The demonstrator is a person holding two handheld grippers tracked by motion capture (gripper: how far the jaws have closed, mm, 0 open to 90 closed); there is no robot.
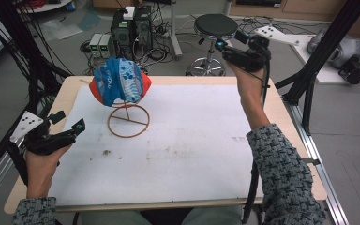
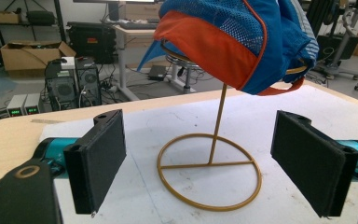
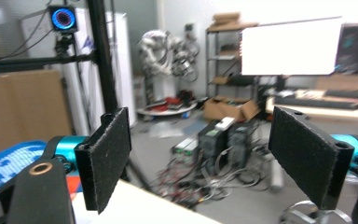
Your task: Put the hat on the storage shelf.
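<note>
Beyond your table, a grey floor; a black stool; computer towers amid cables.

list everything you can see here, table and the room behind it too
blue, orange and white mesh cap: 1, perched on top of the stand, far left part of the table
gold wire stand with a ring base: 1, on the white mat under the cap
white table mat: 1, stained, covers most of the tabletop
light wooden table: 1, under the mat
black round stool: 1, on the floor beyond the table
black computer towers: 2, on the floor behind the table
left gripper: 1, black, open, low at the table's left edge, facing the stand
right gripper: 1, black, open, raised above the far right edge
patterned grey sleeves: 2, bottom of the high view
</note>
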